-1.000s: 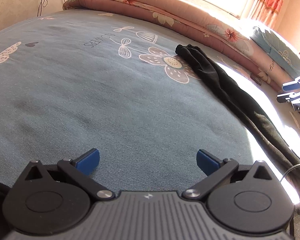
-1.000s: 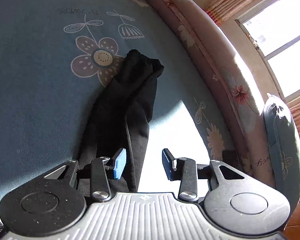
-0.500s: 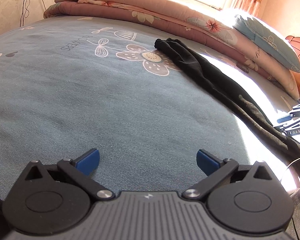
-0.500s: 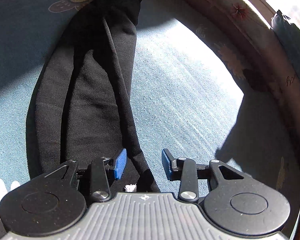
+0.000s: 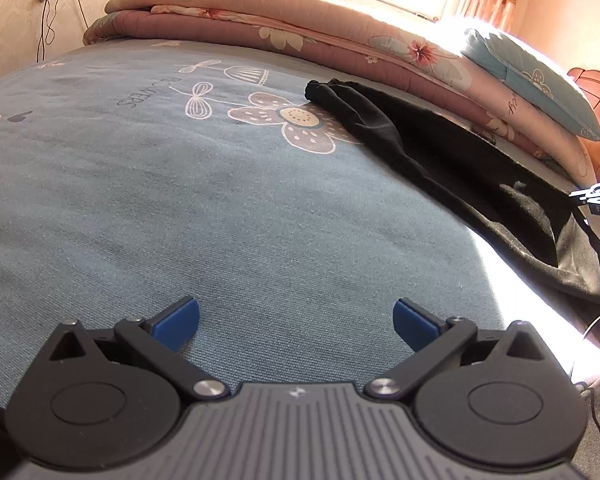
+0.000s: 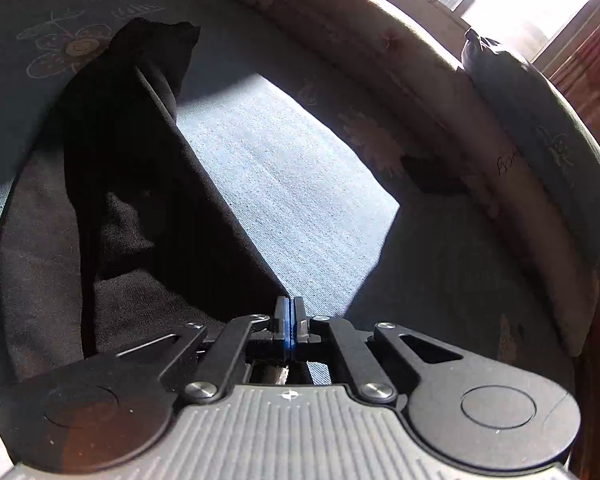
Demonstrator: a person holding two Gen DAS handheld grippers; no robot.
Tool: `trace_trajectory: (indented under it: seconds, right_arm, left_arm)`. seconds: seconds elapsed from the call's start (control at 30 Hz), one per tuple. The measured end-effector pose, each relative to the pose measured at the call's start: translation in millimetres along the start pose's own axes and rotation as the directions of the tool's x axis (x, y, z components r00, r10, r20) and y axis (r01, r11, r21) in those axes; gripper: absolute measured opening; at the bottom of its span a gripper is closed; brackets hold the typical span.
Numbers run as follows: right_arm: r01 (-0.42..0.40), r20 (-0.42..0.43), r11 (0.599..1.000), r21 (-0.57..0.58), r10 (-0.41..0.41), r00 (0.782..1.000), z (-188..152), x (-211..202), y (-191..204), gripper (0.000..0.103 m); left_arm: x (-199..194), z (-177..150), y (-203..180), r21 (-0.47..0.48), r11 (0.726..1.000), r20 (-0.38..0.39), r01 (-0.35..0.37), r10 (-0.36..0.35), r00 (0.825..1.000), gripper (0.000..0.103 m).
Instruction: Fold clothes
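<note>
Black trousers (image 5: 420,152) lie stretched along the far right side of the blue flowered bedsheet (image 5: 180,200), their narrow end near the printed flower (image 5: 296,124) and beside the folded pink quilt (image 5: 300,36). My right gripper (image 6: 290,322) is clenched on the near edge of the trousers (image 6: 140,200), blue pads pressed together, and the cloth runs taut and raised from the fingers toward the far end. My left gripper (image 5: 296,320) hangs released over bare sheet, its blue fingertips (image 5: 178,318) spread wide, well apart from the garment. A blue pillow (image 5: 532,80) rests on the quilt by the sunlit window.
</note>
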State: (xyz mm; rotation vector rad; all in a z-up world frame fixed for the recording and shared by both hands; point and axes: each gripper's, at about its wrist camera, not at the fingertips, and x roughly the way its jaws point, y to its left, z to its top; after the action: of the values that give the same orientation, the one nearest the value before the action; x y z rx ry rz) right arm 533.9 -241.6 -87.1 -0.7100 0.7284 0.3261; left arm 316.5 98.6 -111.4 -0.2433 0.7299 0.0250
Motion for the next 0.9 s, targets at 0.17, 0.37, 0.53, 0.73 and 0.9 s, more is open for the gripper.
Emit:
trace_trajectory:
  seconds: [0.17, 0.37, 0.53, 0.73, 0.9]
  right_arm:
    - [0.179, -0.02, 0.983, 0.045, -0.179, 0.984, 6, 16, -18, 0.001]
    - [0.28, -0.075, 0.956, 0.085, -0.275, 0.959, 5, 37, -19, 0.0]
    - [0.363, -0.123, 0.925, 0.115, -0.35, 0.929, 4, 55, -20, 0.002]
    - [0.346, -0.096, 0.926, 0.152, -0.335, 0.937, 22, 29, -15, 0.004]
    - [0.271, -0.02, 0.945, 0.185, -0.272, 0.962, 53, -23, -4, 0.013]
  left_arm:
    - [1, -1, -3, 0.02, 1.0, 0.003, -0.012, 0.012, 1.0, 0.102]
    - [2, -2, -5, 0.038, 0.999, 0.006, -0.023, 0.022, 1.0, 0.102]
    - [2, -1, -4, 0.033, 0.999, 0.006, -0.018, 0.018, 1.0, 0.102]
    - [1, 1, 0, 0.001, 1.0, 0.003, -0.002, 0.002, 1.0, 0.102]
    - [1, 2, 0, -0.008, 1.0, 0.0, -0.004, 0.004, 1.0, 0.102]
